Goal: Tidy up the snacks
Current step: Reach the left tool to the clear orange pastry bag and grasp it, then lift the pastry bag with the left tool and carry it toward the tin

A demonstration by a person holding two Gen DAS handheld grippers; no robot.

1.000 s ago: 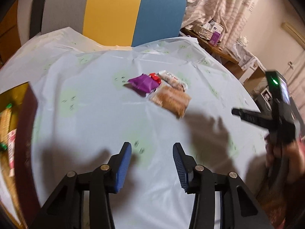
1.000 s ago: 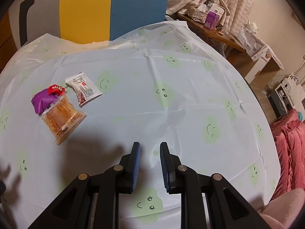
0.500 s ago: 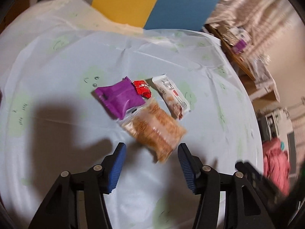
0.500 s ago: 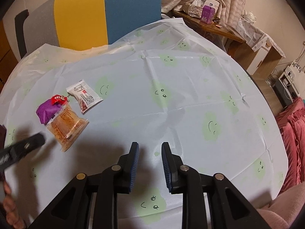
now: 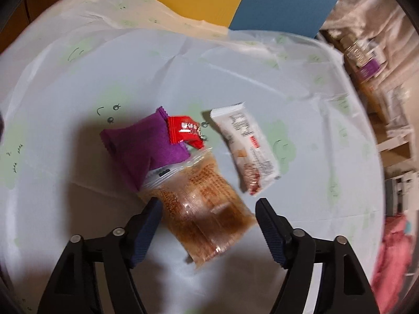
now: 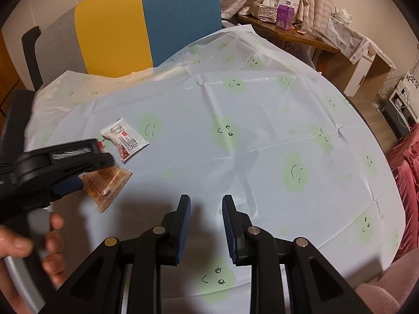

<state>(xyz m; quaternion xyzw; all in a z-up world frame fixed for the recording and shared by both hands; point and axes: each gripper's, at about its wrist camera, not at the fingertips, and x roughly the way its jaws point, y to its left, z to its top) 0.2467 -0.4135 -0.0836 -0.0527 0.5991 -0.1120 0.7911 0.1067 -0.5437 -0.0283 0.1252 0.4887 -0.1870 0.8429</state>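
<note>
Several snack packets lie together on the pale blue tablecloth point(image 5: 78, 209): a purple packet point(image 5: 146, 146), a small red one point(image 5: 184, 130) on its edge, a white bar wrapper point(image 5: 247, 146) and a clear packet of brown crackers point(image 5: 207, 209). My left gripper point(image 5: 208, 204) points down over the cracker packet with its jaws opening. The packet lies between them and the right pad stands apart from it. In the right wrist view the left gripper point(image 6: 94, 172) hovers over the cracker packet point(image 6: 112, 183), beside the white wrapper point(image 6: 125, 141). My right gripper point(image 6: 206, 198) hangs over bare cloth, narrowly open and holding nothing.
A chair with a grey, yellow and blue back point(image 6: 146, 23) stands behind the round table. A wooden side table with boxes point(image 6: 285, 15) is at the far right, and a pink cushion point(image 6: 408, 183) lies past the table's right edge. A hand point(image 6: 52, 235) holds the left gripper.
The left gripper has swung from bare cloth over to the snacks and spread its jaws wider, now either side of the cracker packet. The right gripper has hardly moved.
</note>
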